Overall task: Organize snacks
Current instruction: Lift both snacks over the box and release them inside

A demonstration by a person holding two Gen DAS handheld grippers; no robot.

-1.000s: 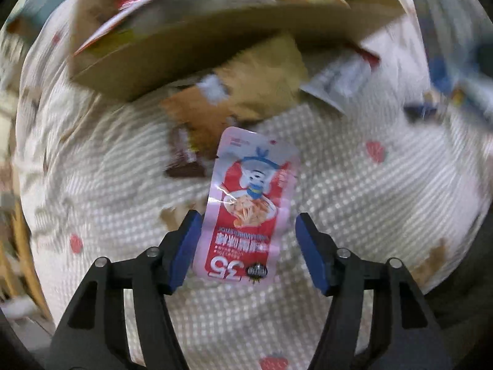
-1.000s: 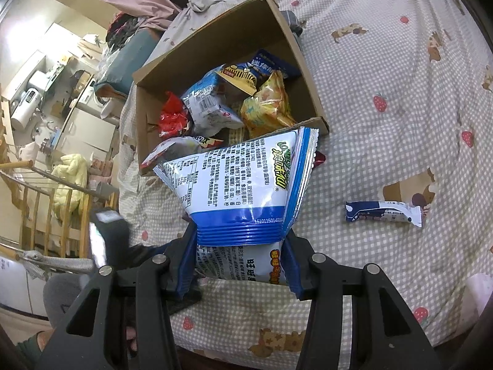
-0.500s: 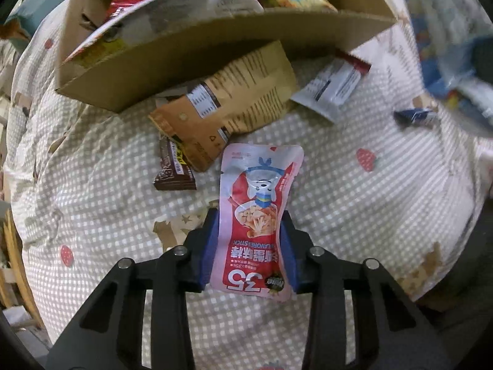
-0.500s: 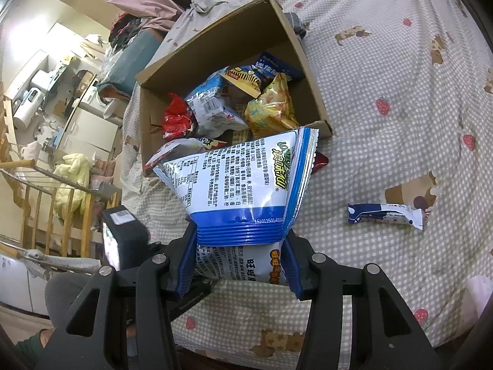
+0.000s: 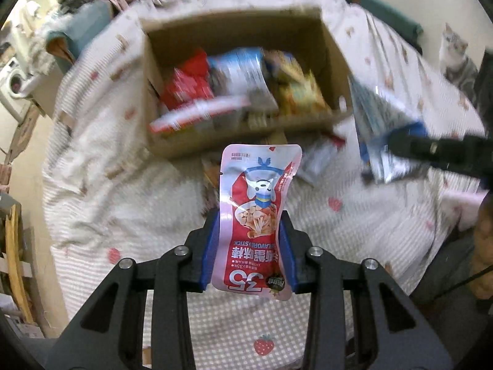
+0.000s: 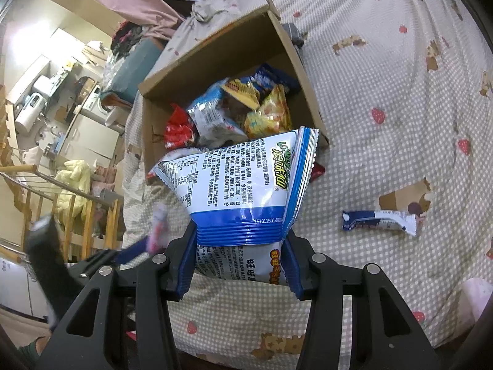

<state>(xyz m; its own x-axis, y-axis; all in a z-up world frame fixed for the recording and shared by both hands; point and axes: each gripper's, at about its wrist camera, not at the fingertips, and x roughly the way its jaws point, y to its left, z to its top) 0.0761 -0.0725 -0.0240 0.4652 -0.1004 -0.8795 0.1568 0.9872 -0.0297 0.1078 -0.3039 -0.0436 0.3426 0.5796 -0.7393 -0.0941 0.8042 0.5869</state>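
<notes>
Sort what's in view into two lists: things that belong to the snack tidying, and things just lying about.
Part of the job:
pink snack pouch, held in the left gripper
blue-and-white snack bag, held in the right gripper
cardboard box
small blue wrapper

Just lying about:
cat
checked bedsheet

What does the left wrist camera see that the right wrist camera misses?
Only the left wrist view shows the cat sitting at the far right, and the pink snack pouch clearly, clamped in the left gripper. Only the right wrist view shows the small blue and white wrapper lying on the bedspread, the wooden railing, and the printed back of the blue and white bag pinched in the right gripper. Both show the open cardboard box of snacks on the bed, and each glimpses the other gripper.
</notes>
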